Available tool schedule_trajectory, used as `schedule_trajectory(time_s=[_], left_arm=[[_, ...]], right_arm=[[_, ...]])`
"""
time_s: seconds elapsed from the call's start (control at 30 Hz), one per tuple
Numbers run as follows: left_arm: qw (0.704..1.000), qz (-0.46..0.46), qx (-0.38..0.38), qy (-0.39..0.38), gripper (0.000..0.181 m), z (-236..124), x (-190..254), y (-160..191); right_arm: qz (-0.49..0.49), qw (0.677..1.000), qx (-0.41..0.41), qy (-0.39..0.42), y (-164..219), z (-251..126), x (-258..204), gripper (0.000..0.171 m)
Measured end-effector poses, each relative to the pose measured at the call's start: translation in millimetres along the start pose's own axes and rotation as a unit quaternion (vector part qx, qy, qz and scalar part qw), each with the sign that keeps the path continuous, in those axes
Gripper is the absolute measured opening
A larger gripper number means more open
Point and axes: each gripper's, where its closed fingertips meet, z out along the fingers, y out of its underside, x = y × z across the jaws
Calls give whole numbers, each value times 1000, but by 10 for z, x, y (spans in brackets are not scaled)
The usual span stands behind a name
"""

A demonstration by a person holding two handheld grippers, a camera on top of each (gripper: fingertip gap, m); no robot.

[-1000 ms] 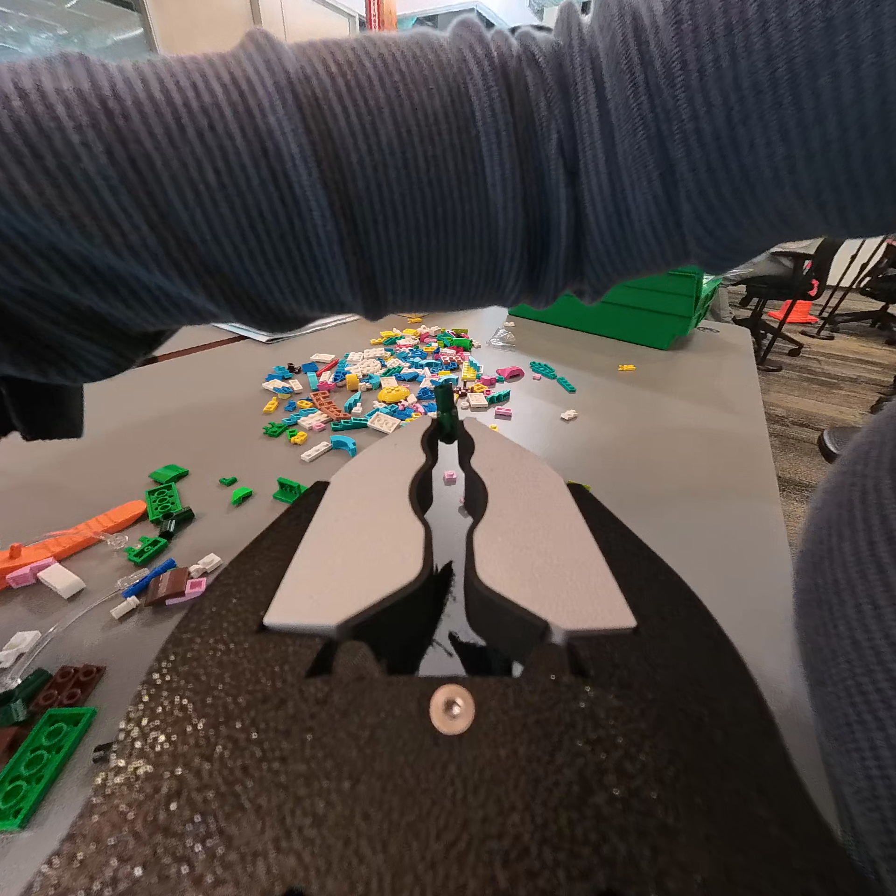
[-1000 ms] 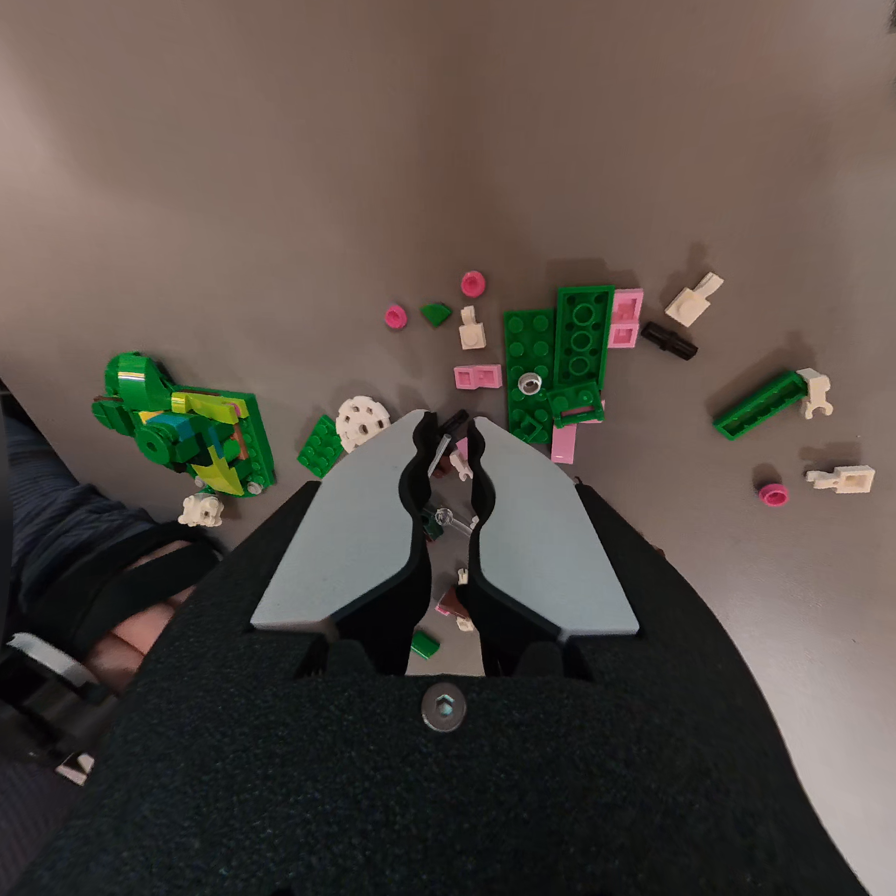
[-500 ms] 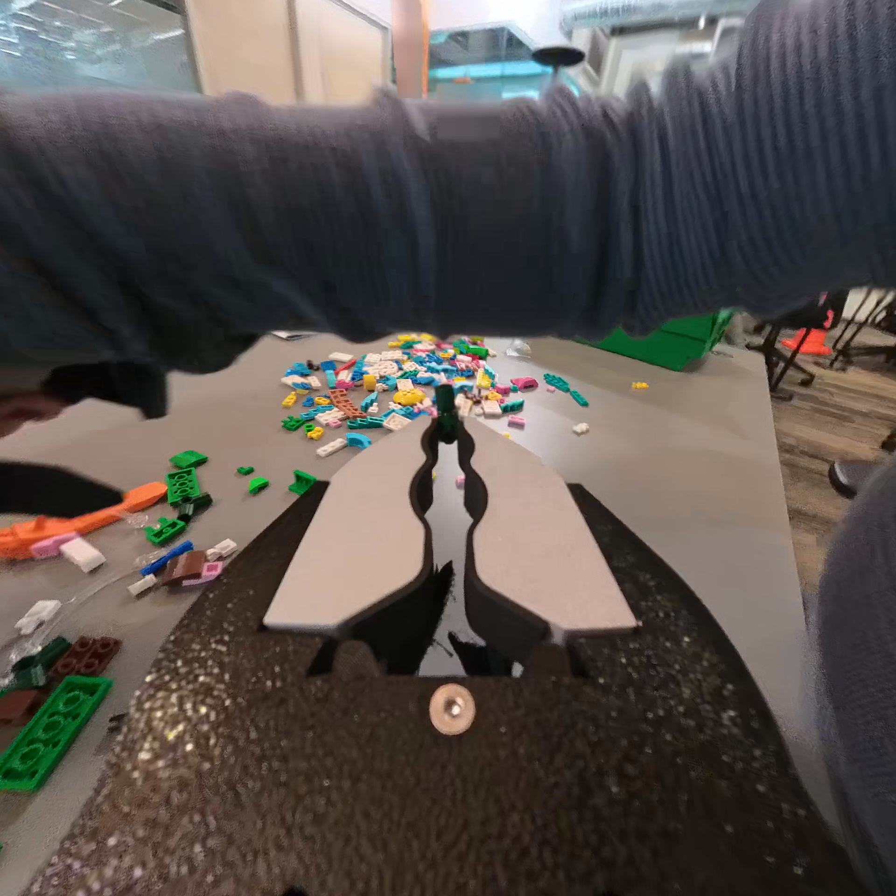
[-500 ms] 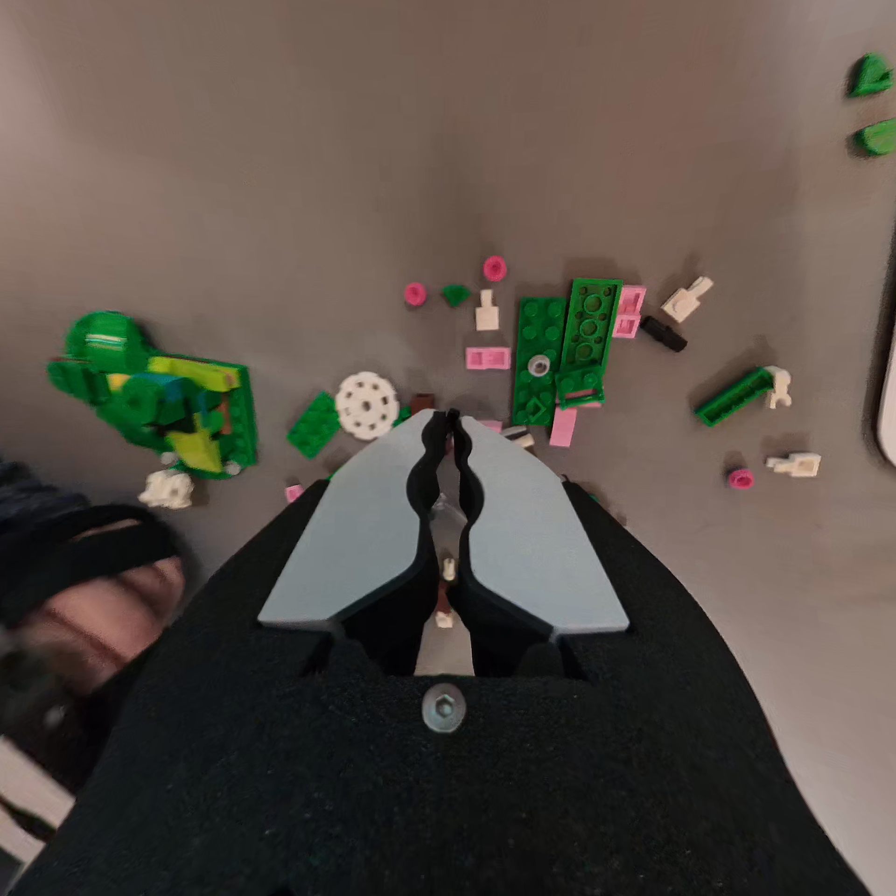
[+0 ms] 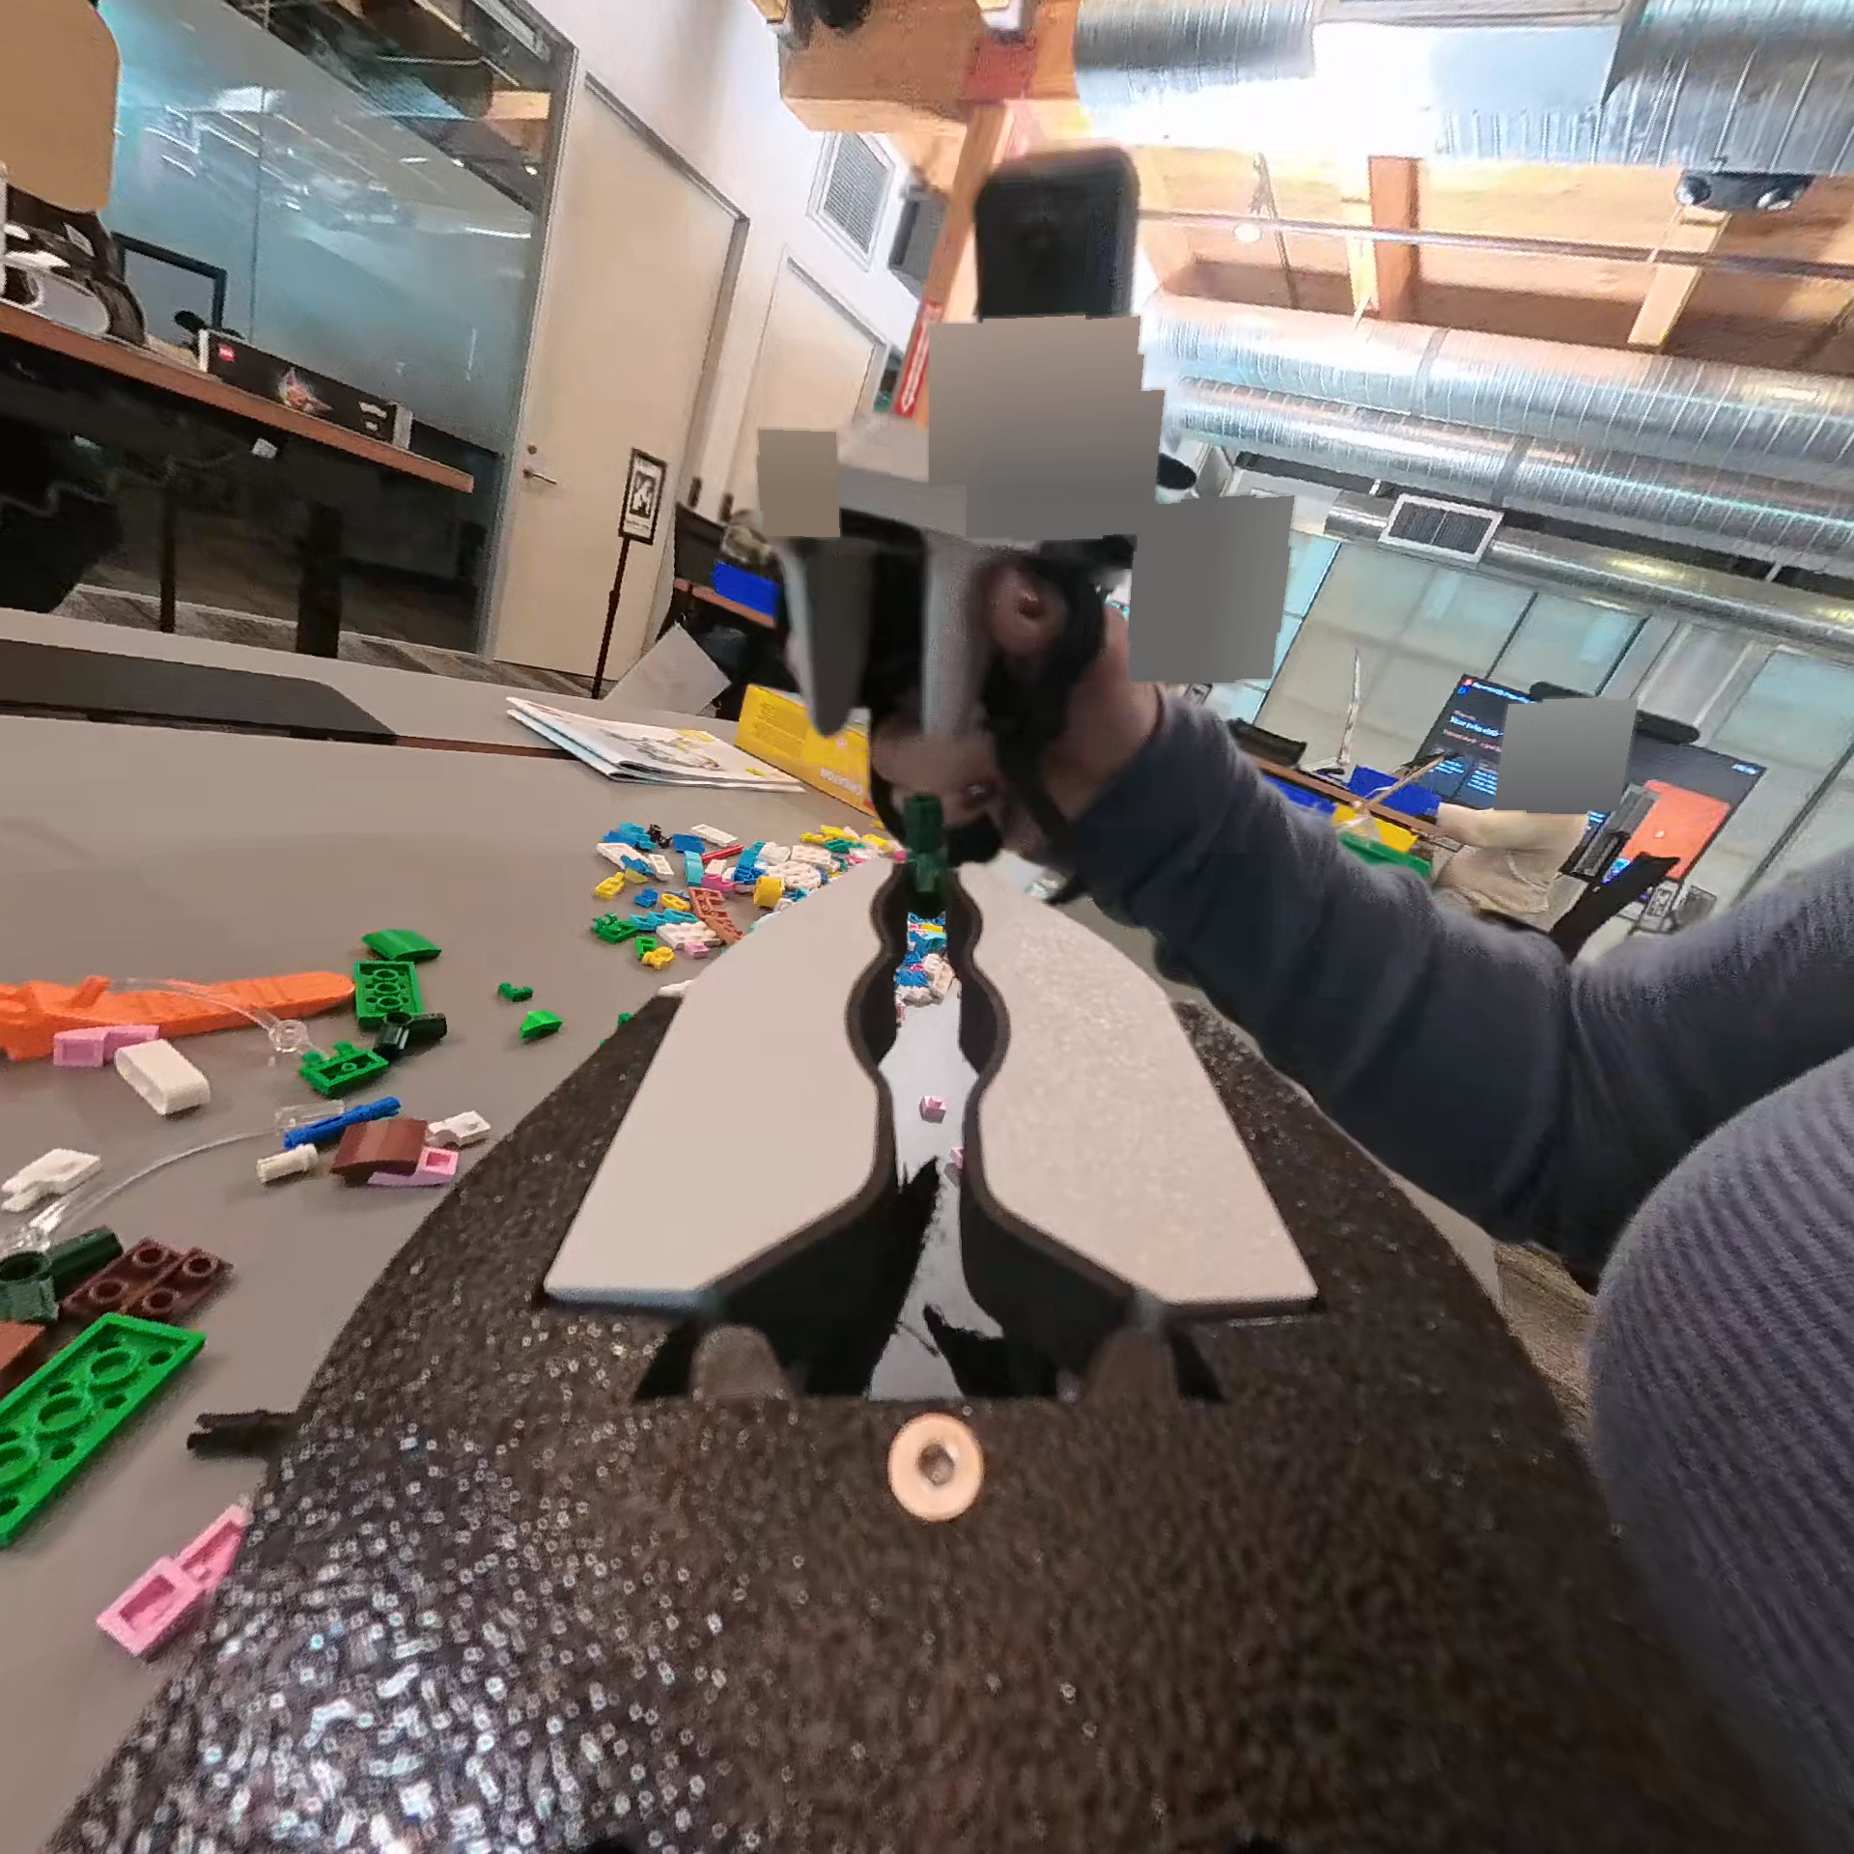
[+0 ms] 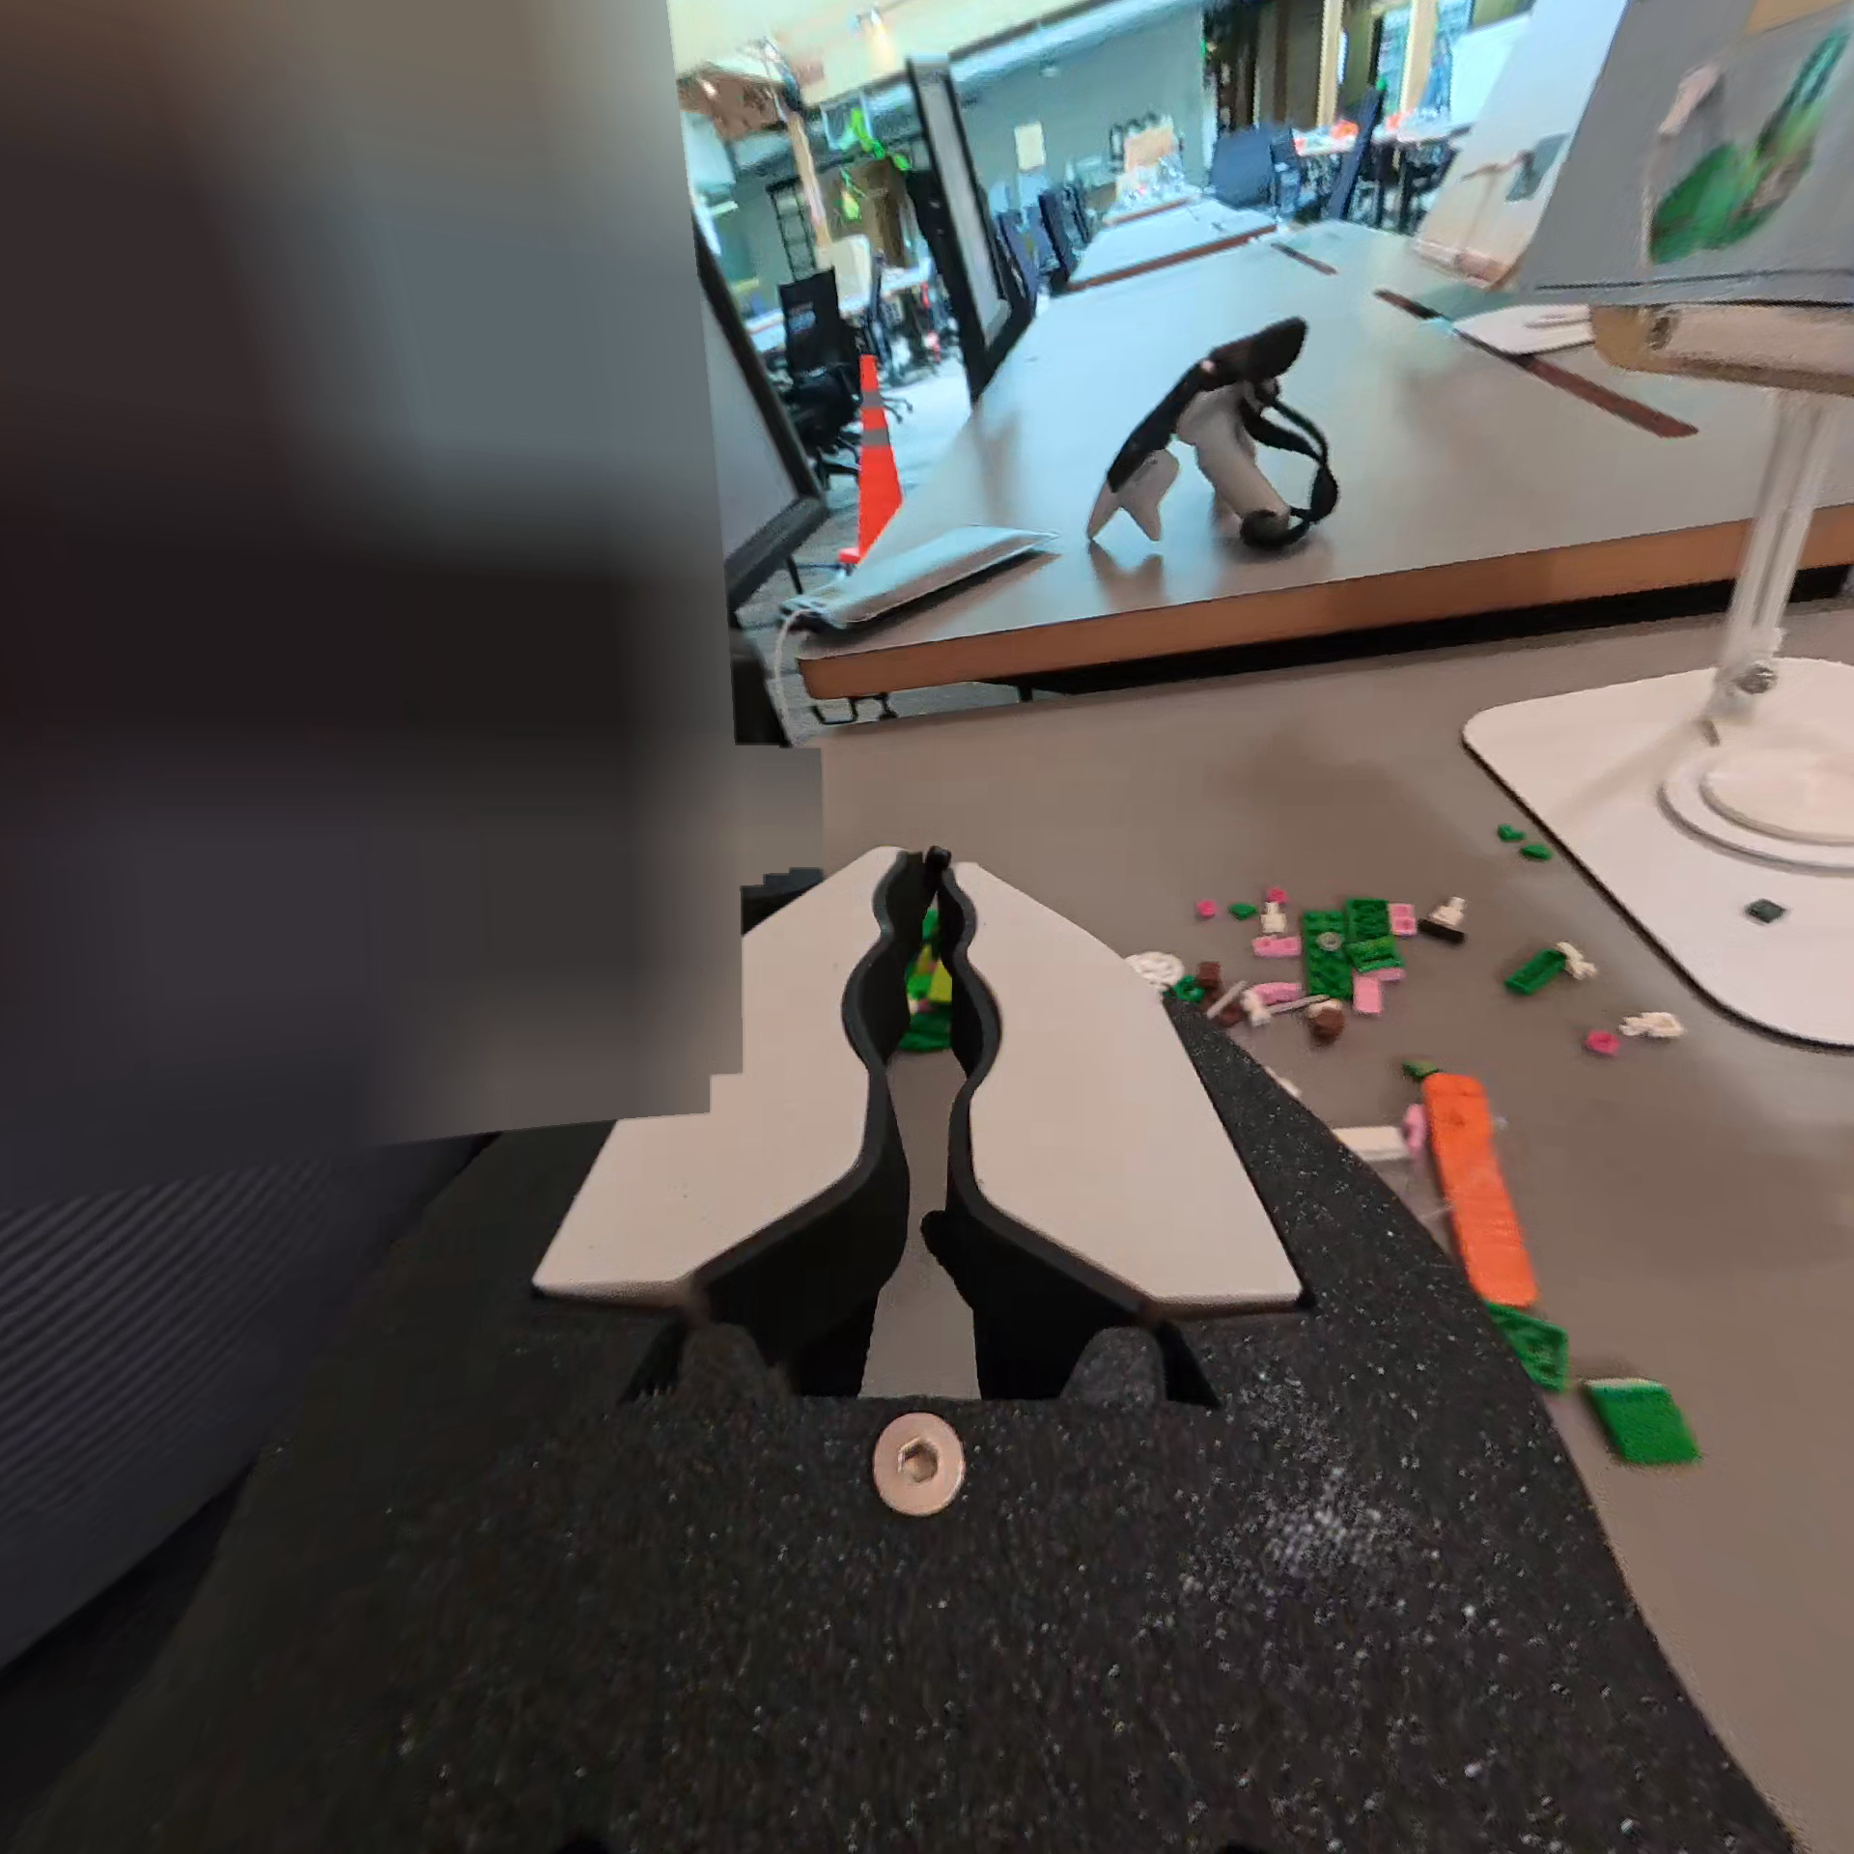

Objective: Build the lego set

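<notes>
My left gripper [image 5: 924,878] is shut on a small dark green piece [image 5: 923,848], held upright above the grey table [image 5: 201,853]. My right gripper [image 6: 933,865] is shut, with a small black piece [image 6: 938,858] showing between its tips. In the left wrist view the right gripper [image 5: 883,722] hangs in a hand just beyond the green piece, fingers pointing down. Part of the green and lime partial build [image 6: 928,993] shows through the gap between the right jaws. Several green plates [image 6: 1344,943] lie to its right.
A pile of colourful bricks [image 5: 722,883] lies mid-table. An orange brick separator [image 5: 171,1013] and a green plate [image 5: 70,1405] lie at the left. A booklet [image 5: 652,747] and a yellow box [image 5: 803,742] are at the back. A white stand base [image 6: 1605,803] is on the right. The left gripper's tips are roughly 6 cm from the right gripper's.
My right gripper shut over the loose pieces, rose from the table and tilted up to level. The sleeve dropped clear of the left wrist view. My left gripper still holds the green piece.
</notes>
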Motion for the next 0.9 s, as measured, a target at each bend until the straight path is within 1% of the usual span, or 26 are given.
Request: schedule_trajectory(time_s=[0.03,0.13,0.23,0.43,0.6,0.9], left_arm=[[1000,-2,-1,-1,7,-2,-5,4],[1000,-3,-11,4,6,9,13,32],[1000,4,-23,13,7,25,55,65],[999,-1,-27,29,6,27,96,75],[999,-3,-34,38,6,36,119,98],[998,-9,-42,50,6,45,149,122]], right_arm=[[0,1000,3,-12,59,-27,-73,3],[6,999,21,-40,181,-75,-190,3],[18,998,30,-58,251,-95,-212,3],[2,995,36,-90,335,-110,-272,3],[-20,994,40,-97,391,-136,-311,2],[-46,993,25,-105,457,-153,-341,3]])
